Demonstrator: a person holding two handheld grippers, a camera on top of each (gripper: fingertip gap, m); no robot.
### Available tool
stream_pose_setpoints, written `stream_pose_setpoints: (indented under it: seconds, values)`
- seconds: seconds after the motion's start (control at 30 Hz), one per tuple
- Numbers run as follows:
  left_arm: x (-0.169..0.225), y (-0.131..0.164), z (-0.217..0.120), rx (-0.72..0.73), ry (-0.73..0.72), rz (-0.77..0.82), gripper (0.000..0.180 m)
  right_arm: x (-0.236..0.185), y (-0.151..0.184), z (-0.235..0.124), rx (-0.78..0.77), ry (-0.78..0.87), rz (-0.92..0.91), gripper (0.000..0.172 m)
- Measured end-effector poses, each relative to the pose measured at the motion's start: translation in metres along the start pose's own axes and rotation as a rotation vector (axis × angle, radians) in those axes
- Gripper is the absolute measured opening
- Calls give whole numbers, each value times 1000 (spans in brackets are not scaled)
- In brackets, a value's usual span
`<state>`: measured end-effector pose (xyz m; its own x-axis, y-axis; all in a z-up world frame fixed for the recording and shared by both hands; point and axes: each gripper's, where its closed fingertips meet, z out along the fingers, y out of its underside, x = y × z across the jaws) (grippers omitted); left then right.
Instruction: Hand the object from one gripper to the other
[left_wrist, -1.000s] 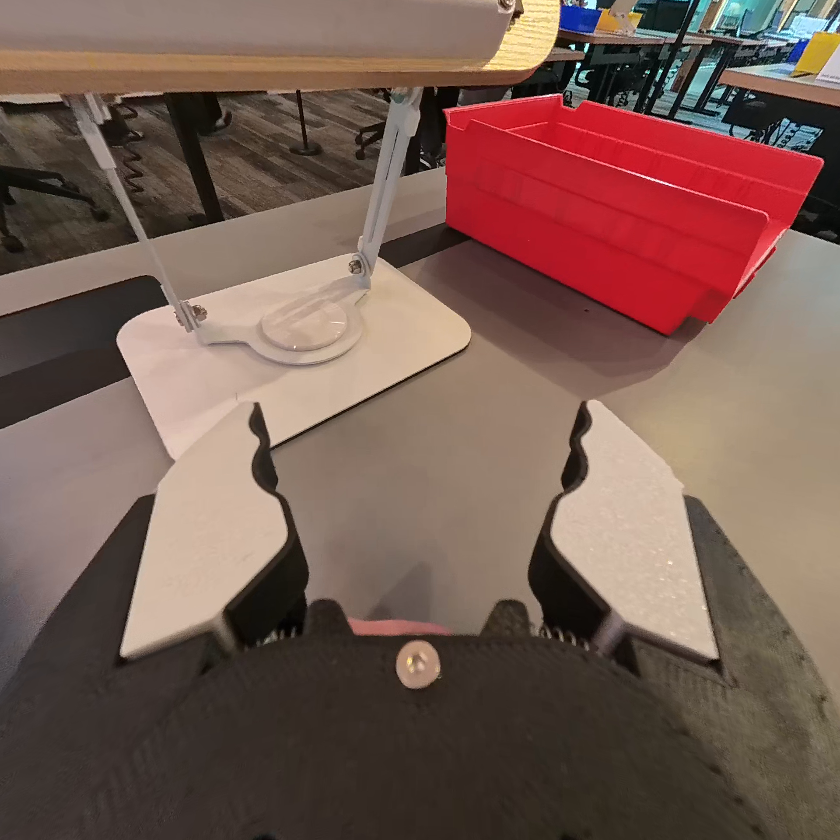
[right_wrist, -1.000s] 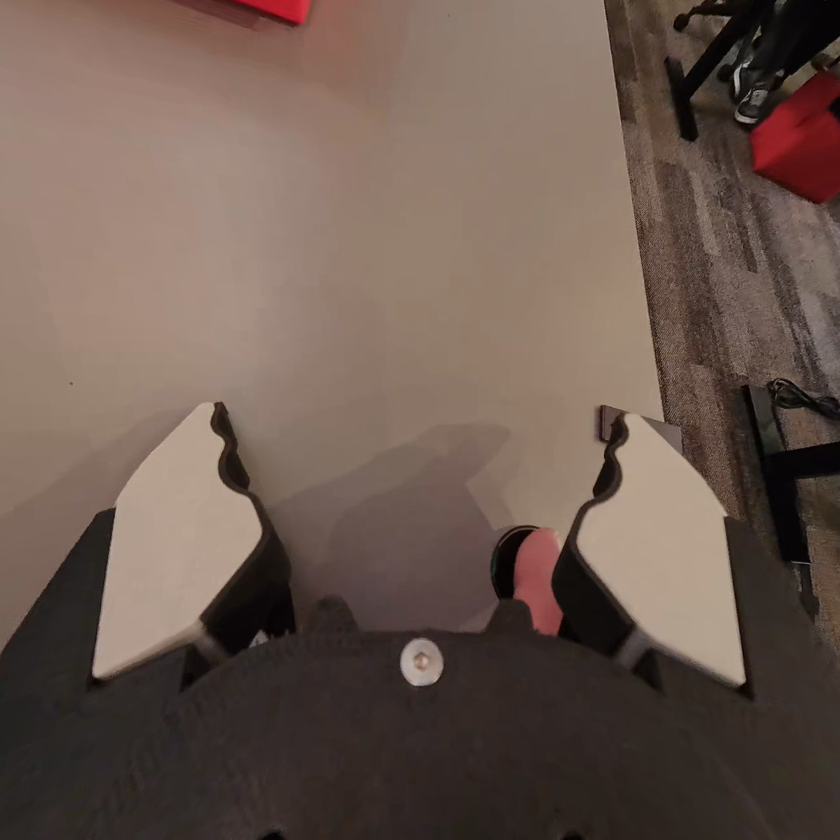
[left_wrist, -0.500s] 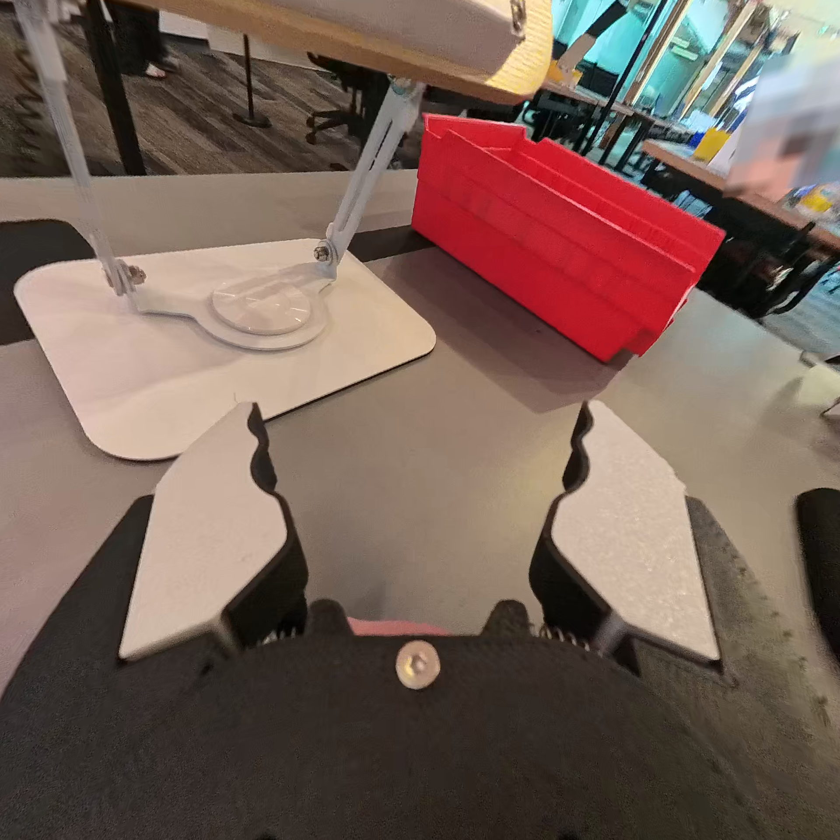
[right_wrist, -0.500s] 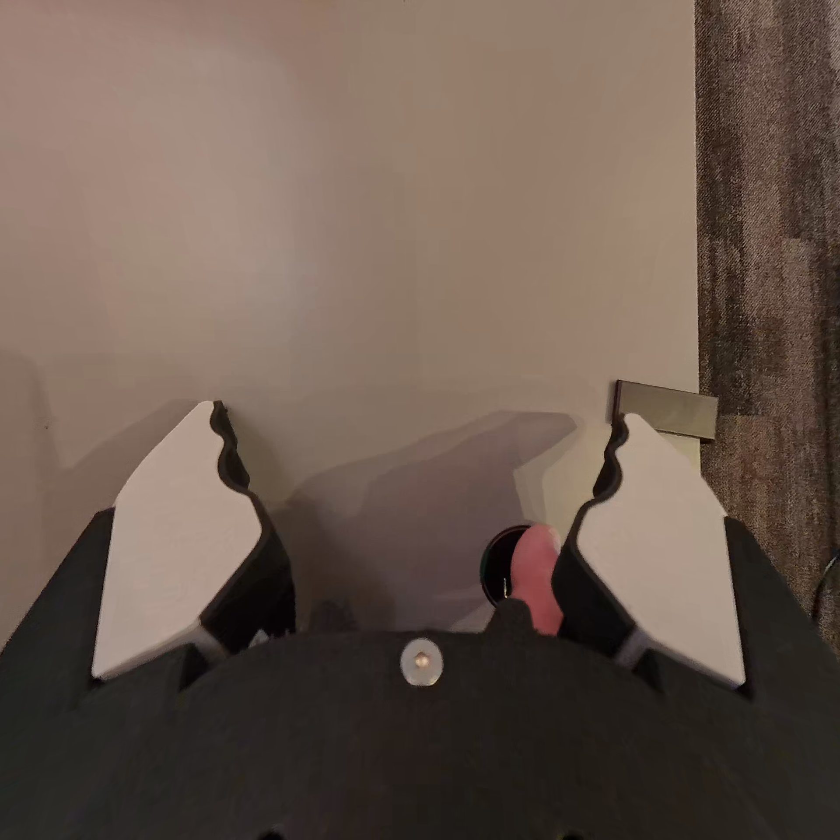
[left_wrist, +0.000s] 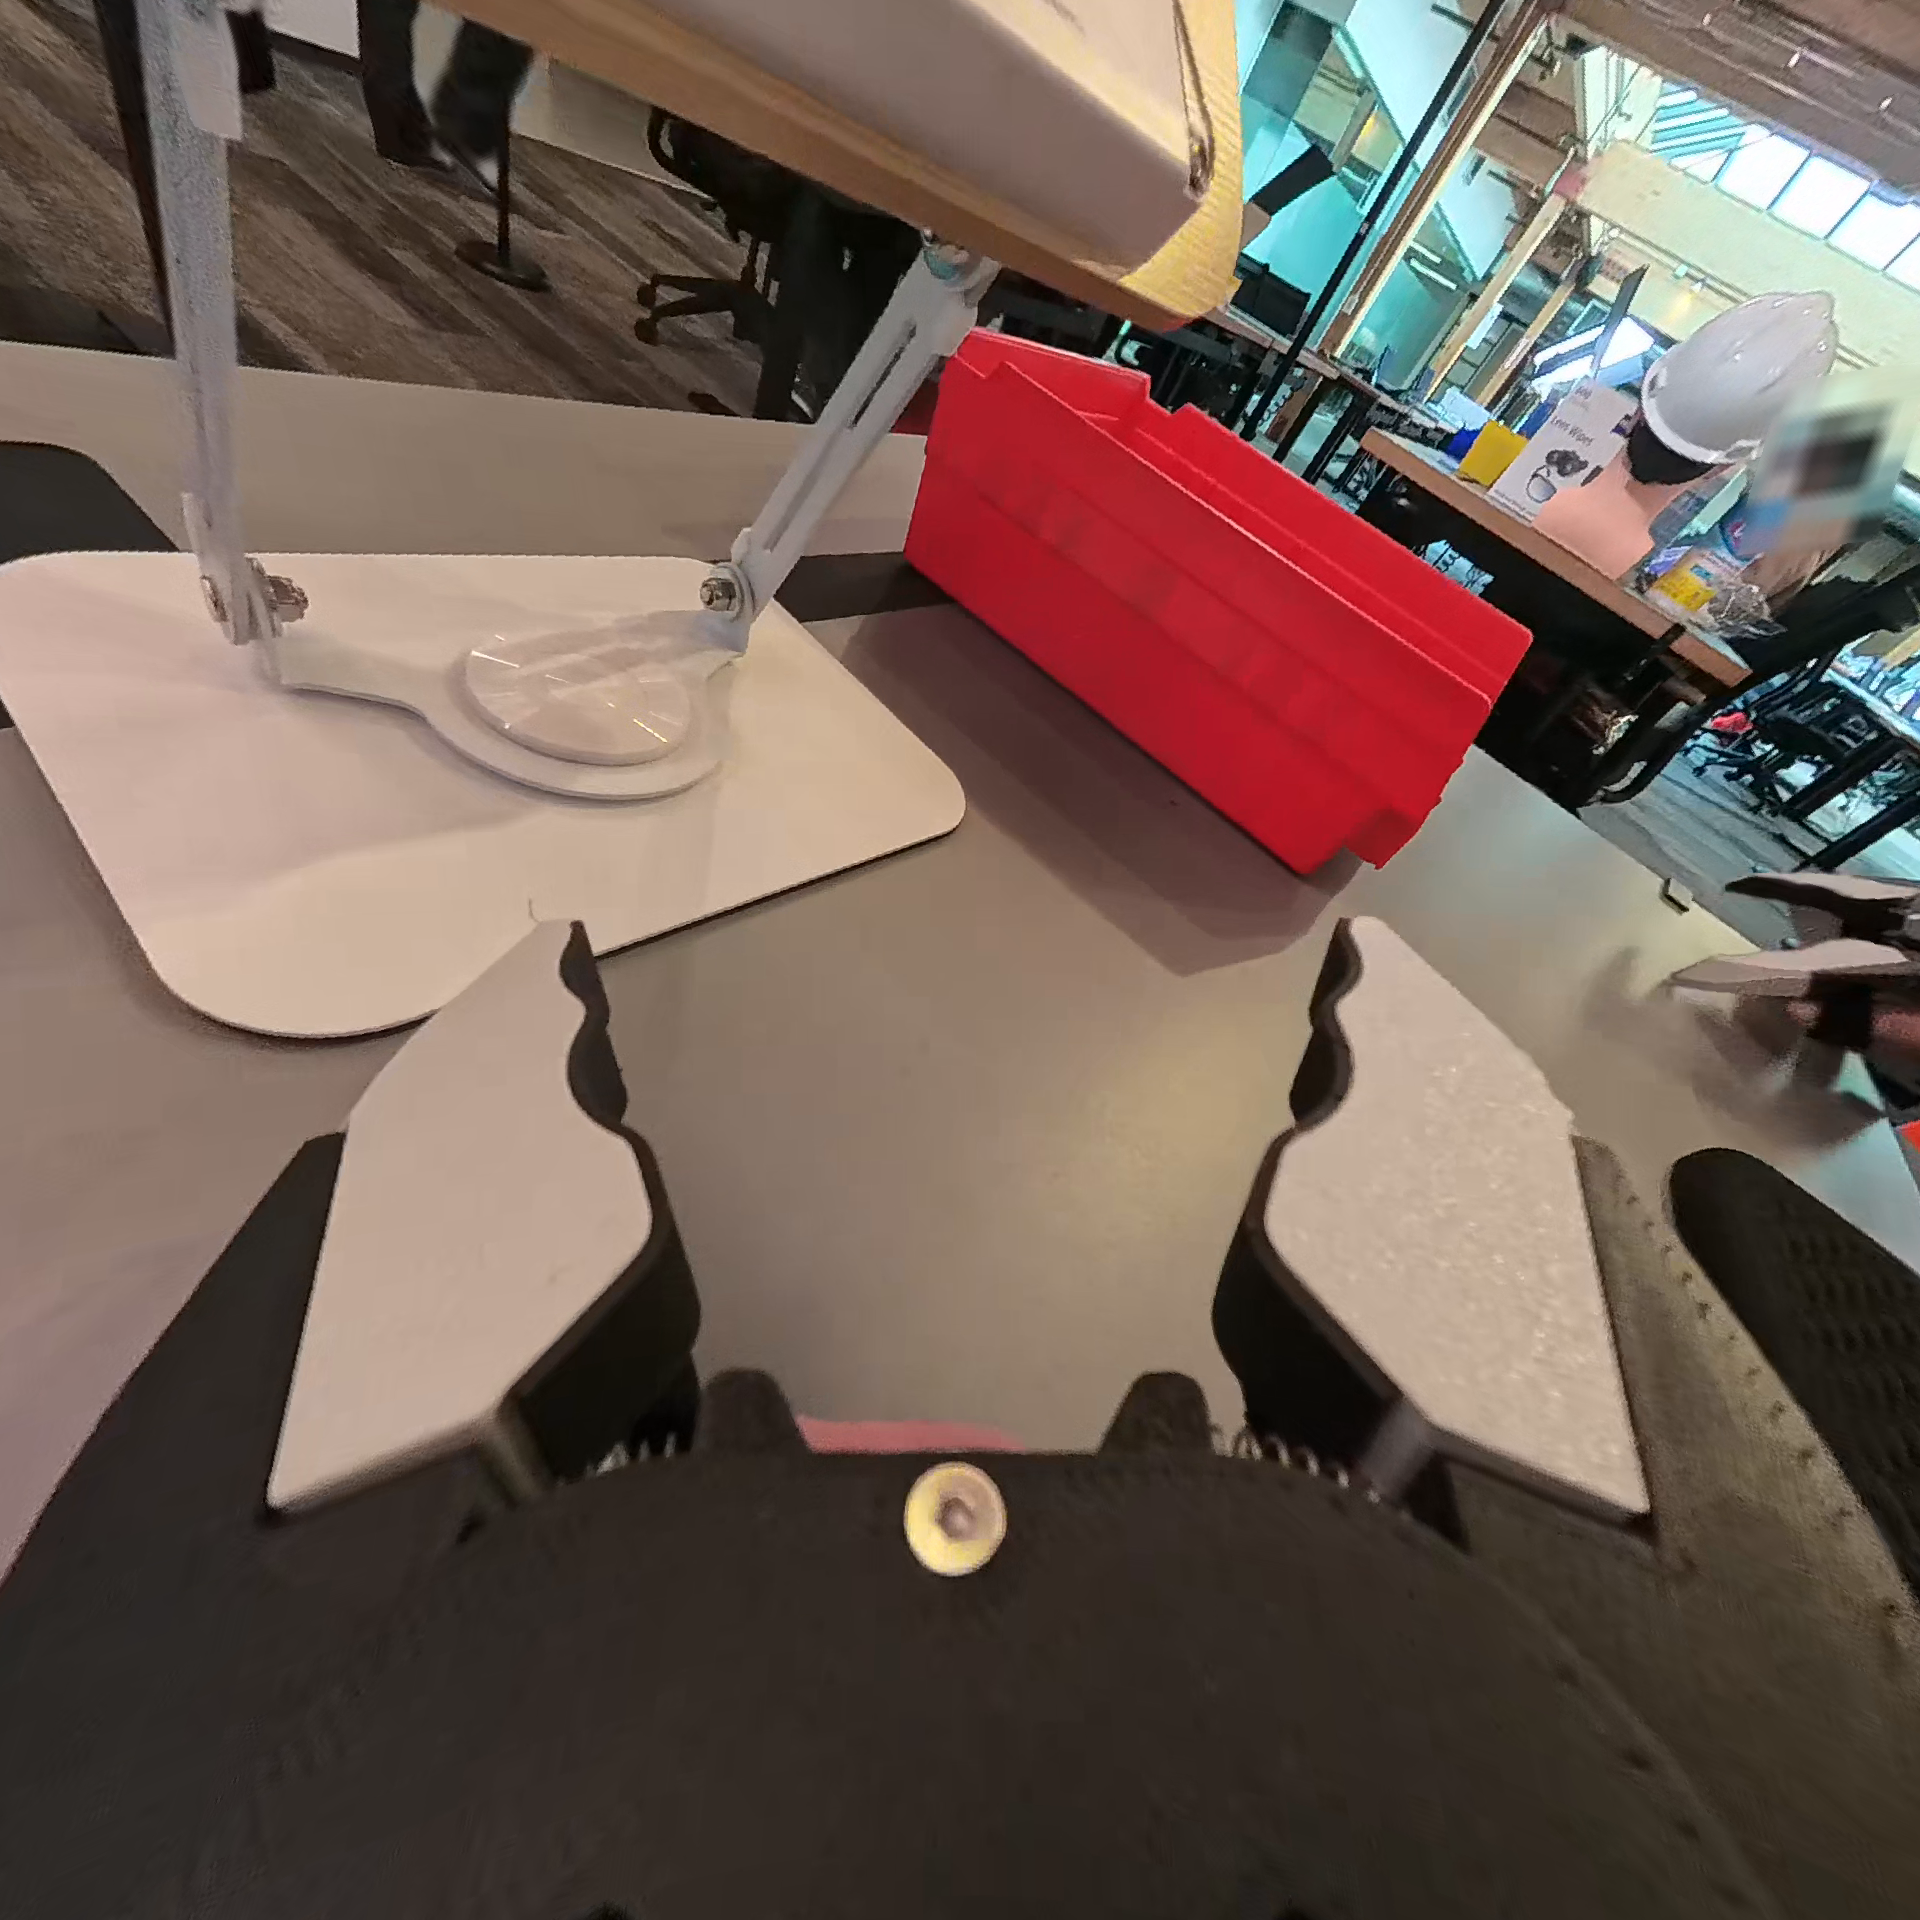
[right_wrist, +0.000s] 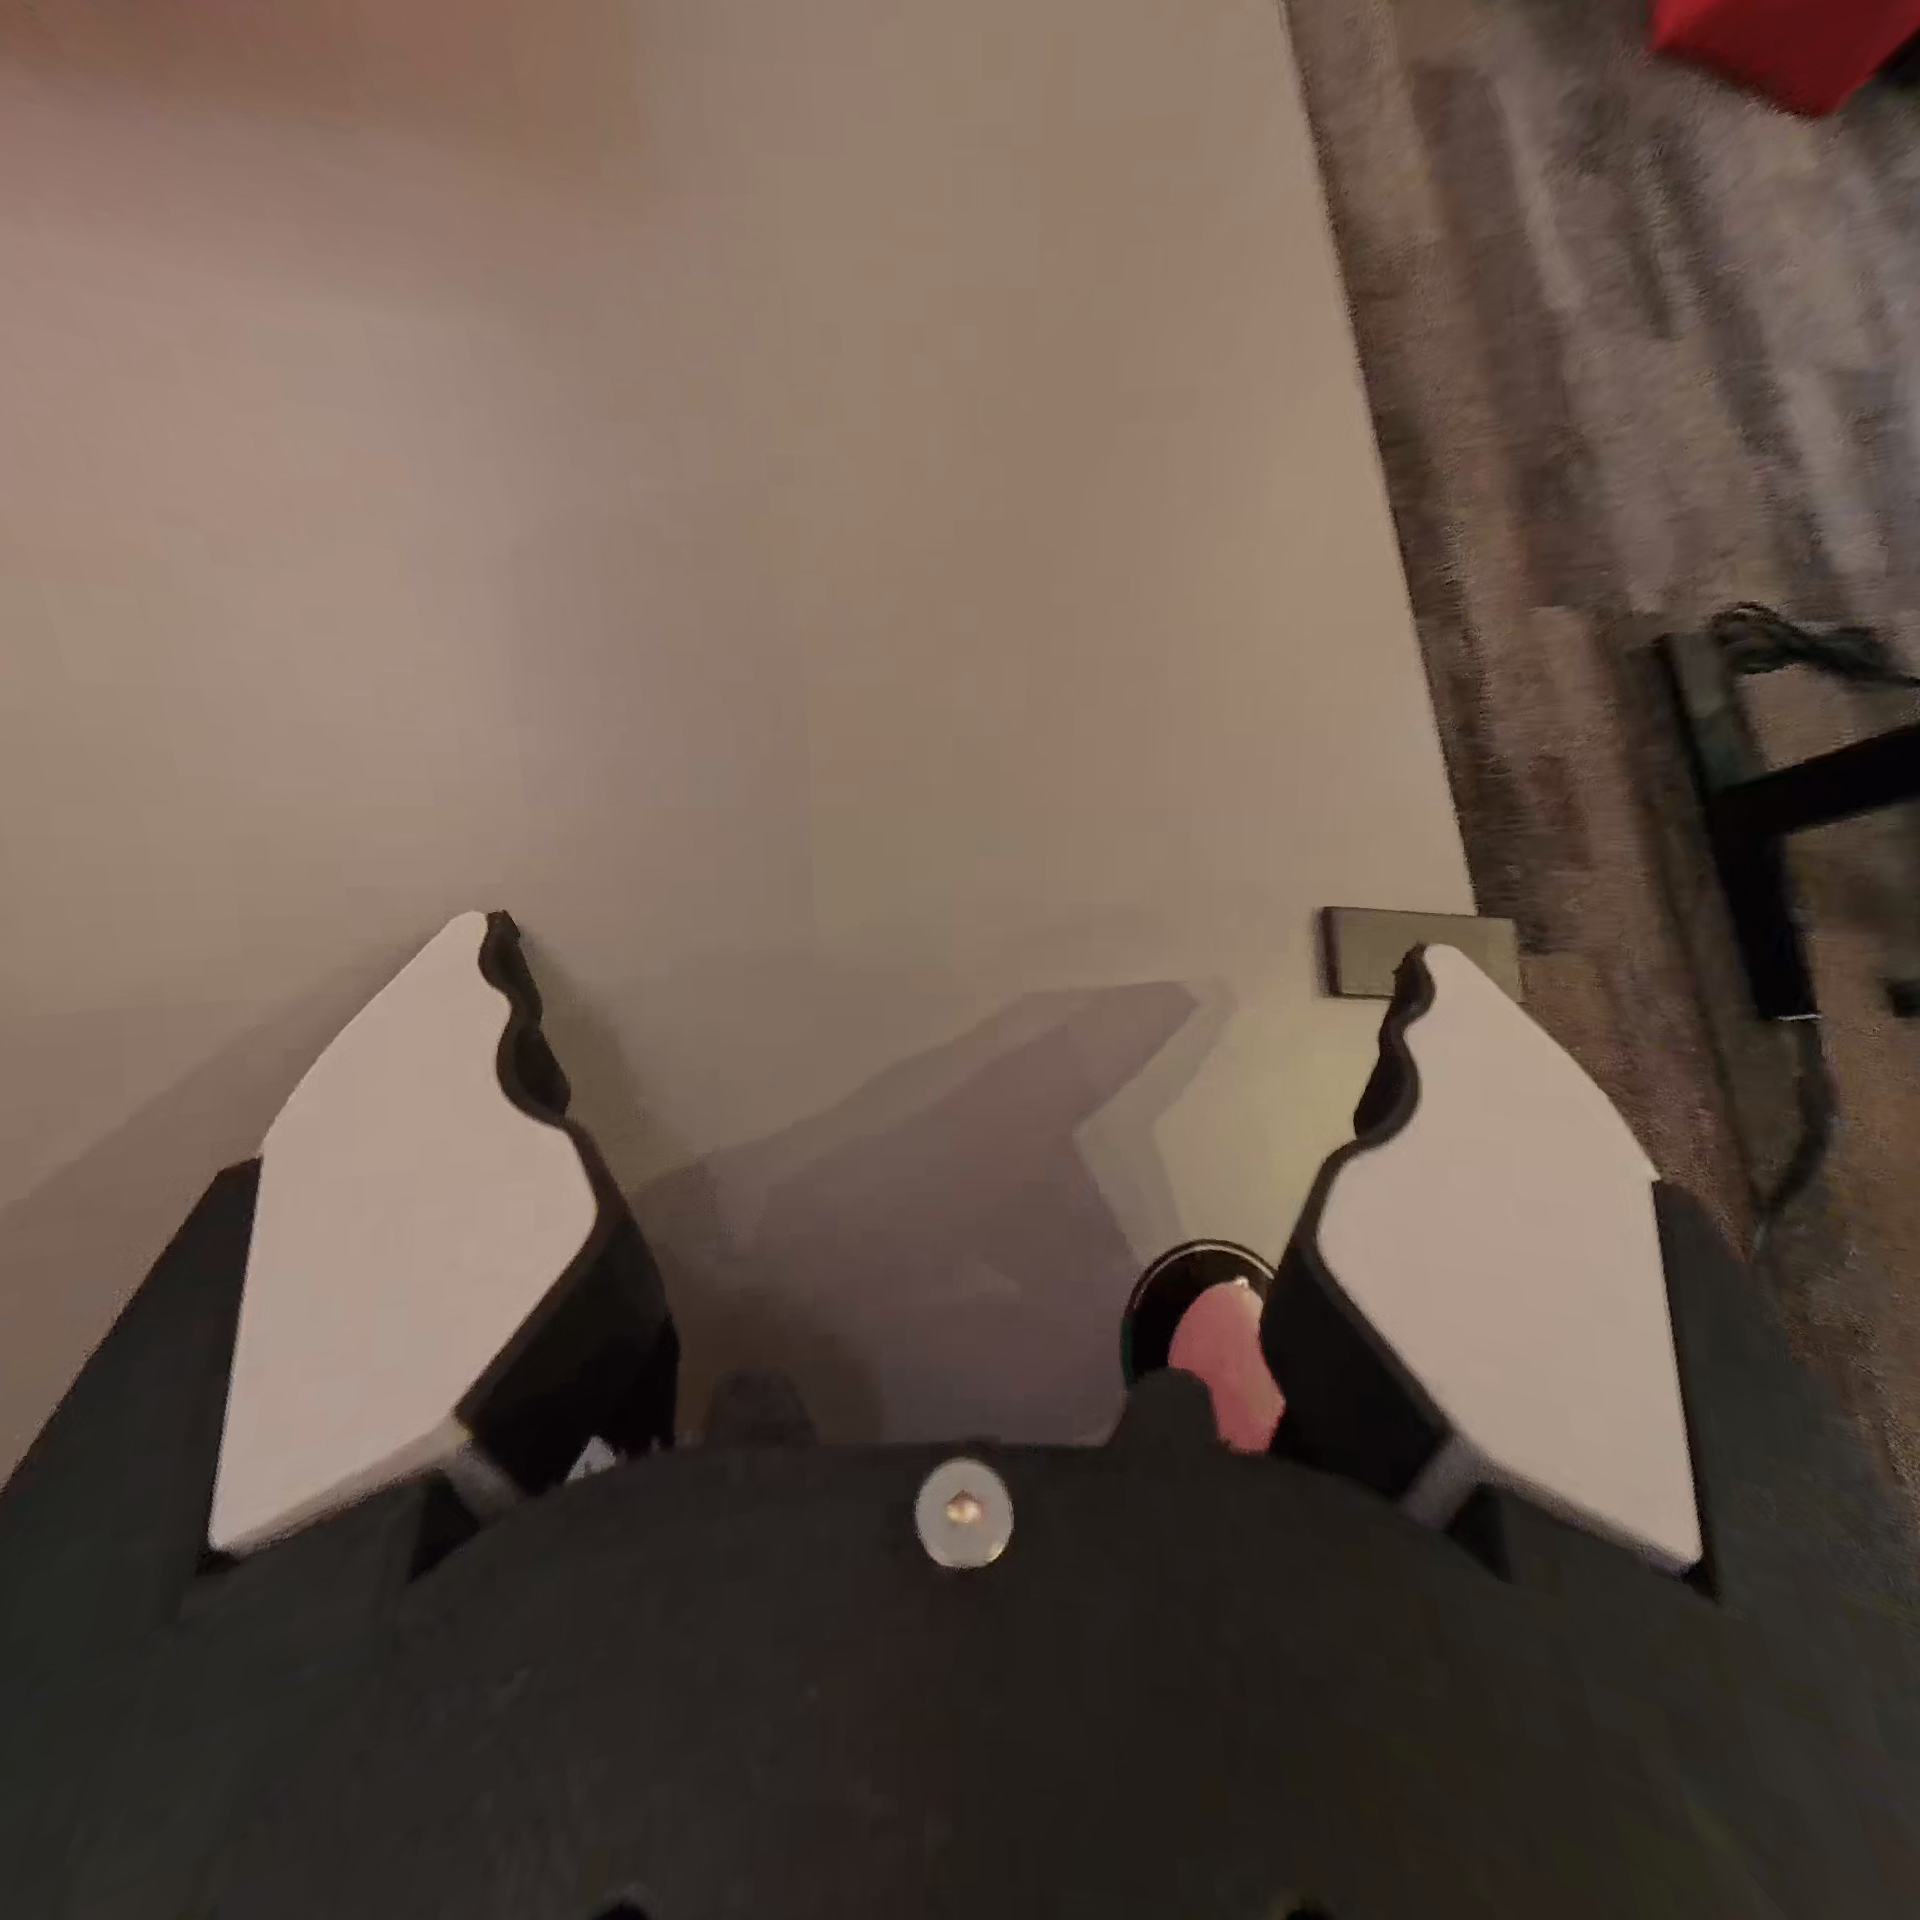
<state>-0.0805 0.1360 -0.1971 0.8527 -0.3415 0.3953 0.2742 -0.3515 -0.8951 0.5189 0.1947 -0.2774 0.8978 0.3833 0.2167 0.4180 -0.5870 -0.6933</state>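
Both the left tongs (left_wrist: 956, 940) and right tongs (right_wrist: 956, 935) are spread wide, empty; no object is seen (perhaps inside the red bin (left_wrist: 1195, 634)), so a blind reach could knock it.

Bright daylit left view, dim warm right view, blurred warped edges
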Motion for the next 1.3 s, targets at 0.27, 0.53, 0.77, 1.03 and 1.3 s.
stream_pose_setpoints:
  seconds: [0.27, 0.53, 0.77, 1.03, 1.3]
  values:
    - [4, -3, -8, 82, 44, 19, 121, 1, 10, 5, -43, 9, 118, 136]
    - [-2, 5, 1, 22, 4, -3, 118, -4, 19, 5, -127, -86, 156, 135]
    - [-16, 31, 21, -205, -83, -67, 118, -4, 21, 2, -176, -123, 162, 137]
    - [-25, 32, 5, -295, -251, -234, 128, -1, 19, -4, -203, -139, 163, 140]
    - [66, 49, -94, -492, -226, -187, 131, 0, 13, -11, -194, -159, 156, 141]
